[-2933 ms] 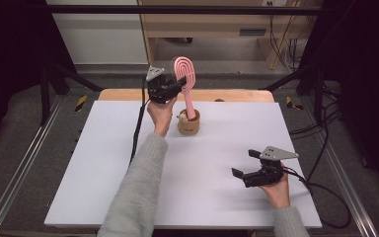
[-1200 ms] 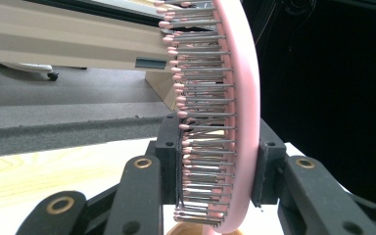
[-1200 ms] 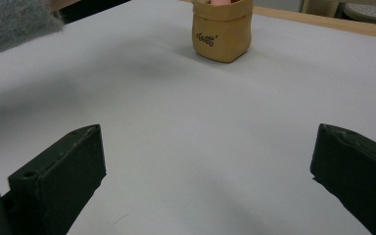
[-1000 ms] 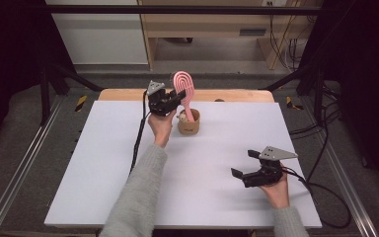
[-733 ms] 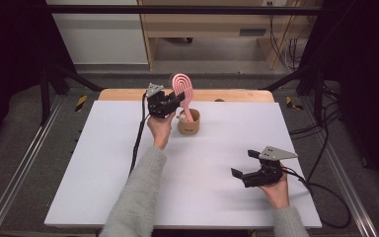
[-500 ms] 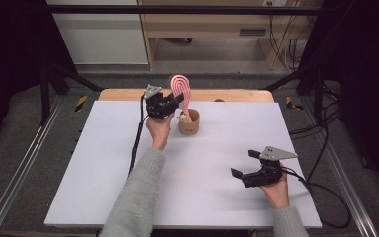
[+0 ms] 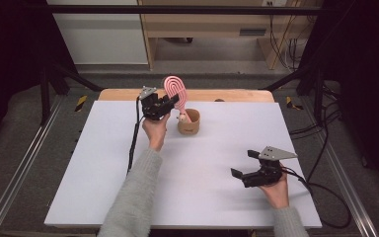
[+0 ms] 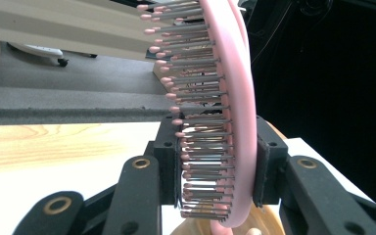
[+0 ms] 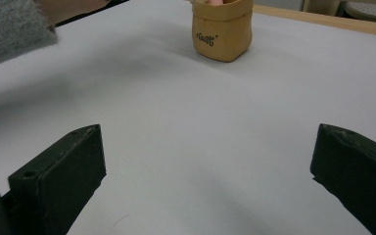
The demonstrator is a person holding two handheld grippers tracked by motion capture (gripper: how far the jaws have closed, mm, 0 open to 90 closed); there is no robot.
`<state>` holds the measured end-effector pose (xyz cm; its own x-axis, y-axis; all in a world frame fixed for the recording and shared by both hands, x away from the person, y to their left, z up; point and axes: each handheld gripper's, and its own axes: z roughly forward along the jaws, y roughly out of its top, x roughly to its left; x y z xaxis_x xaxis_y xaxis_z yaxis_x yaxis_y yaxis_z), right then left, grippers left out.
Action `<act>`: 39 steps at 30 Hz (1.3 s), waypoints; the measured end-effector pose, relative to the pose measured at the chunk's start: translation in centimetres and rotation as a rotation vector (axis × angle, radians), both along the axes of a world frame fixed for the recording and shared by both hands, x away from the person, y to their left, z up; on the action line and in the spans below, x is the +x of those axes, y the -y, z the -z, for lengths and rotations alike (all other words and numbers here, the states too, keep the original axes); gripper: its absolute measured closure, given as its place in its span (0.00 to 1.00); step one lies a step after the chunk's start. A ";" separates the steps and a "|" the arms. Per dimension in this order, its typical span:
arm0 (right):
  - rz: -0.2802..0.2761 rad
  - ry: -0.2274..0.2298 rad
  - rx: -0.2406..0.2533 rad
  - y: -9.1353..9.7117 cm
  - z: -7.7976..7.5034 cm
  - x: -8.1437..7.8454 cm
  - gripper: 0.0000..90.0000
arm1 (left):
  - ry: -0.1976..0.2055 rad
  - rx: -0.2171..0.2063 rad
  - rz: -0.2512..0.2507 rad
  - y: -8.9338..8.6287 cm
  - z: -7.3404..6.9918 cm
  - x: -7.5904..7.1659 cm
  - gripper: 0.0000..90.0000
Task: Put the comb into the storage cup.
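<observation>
We've got the left gripper [image 7: 170, 102] clamped on the pink hairbrush [image 7: 175, 90] head, handle end down inside the tan pouch [image 7: 189, 123] at the table's [image 7: 103, 163] far middle. Right gripper [image 7: 244, 164] sits near-right, jaws wide, holding nothing.

The hairbrush [image 8: 235, 98] looks like smooth pink plastic, faintly glossy, with shiny metal pins tipped in pink beads. The pouch [image 9: 223, 29] appears to be matt tan paper (or leather-like stuff). A white matt sheet [image 7: 202, 187] covers the pale wood table [image 7: 227, 95].
</observation>
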<state>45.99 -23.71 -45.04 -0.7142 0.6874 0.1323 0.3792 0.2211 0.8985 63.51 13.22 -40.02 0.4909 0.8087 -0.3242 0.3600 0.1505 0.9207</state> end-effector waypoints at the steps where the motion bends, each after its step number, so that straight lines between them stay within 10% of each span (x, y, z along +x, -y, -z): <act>1: 0.000 0.000 0.000 0.0 0.0 0.0 0.00 | -0.002 -0.005 -0.001 -0.1 0.1 0.0 0.70; 39: 0.001 -0.005 -0.003 -0.1 0.1 0.0 0.00 | -0.003 0.077 -0.004 -1.6 -0.2 -0.7 0.54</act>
<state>46.04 -23.65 -45.11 -0.7131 0.6882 0.1335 0.3837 0.2237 0.8960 62.79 14.81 -39.86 0.4867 0.8331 -0.2628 0.3626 0.0811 0.9284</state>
